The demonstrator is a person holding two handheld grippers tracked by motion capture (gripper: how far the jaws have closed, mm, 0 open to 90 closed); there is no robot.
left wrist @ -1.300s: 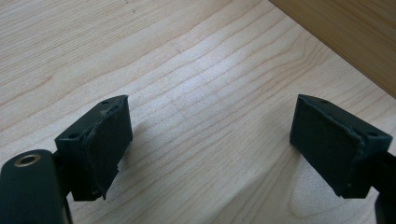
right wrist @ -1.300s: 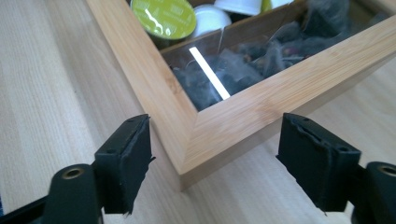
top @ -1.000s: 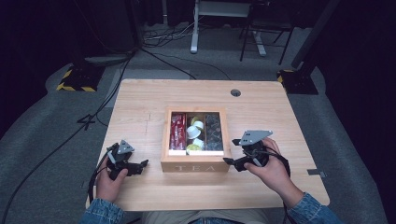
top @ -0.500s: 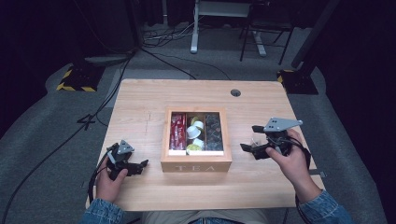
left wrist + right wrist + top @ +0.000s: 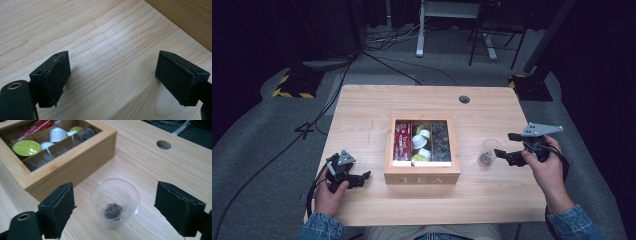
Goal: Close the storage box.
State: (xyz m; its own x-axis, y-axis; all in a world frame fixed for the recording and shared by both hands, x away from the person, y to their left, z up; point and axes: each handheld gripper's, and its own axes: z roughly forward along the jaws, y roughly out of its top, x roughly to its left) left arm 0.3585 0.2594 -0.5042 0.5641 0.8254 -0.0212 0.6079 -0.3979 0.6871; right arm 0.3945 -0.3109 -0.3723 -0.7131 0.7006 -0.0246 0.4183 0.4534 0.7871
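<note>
Right gripper view: the right gripper [image 5: 113, 213] is seen with its two black jaws spread wide and nothing held between them. Just ahead of the jaws, and centred in the gap, a clear plastic cup [image 5: 115, 201] stands upright on the wooden table [image 5: 162, 177], with a small dark lump [image 5: 112, 210] lying at its bottom. The cup's long axis is vertical, so it is judged that a straight advance would bring the jaws to either side of its wall. Beyond the cup, to its left in this view, the wooden tea box [image 5: 75, 157] is seen, near the cup but apart from it, with pods and packets in its compartments.

In the high view the cup [image 5: 487, 152] is placed right of the box [image 5: 422, 175] and just in front of the right gripper [image 5: 507, 152], which is clearly the nearer of the two. The left gripper [image 5: 362, 177] is held low at the table's near left, well apart from the cup, with the box between; in the left gripper view its jaws are parted over bare wood and nothing is gripped.
</note>
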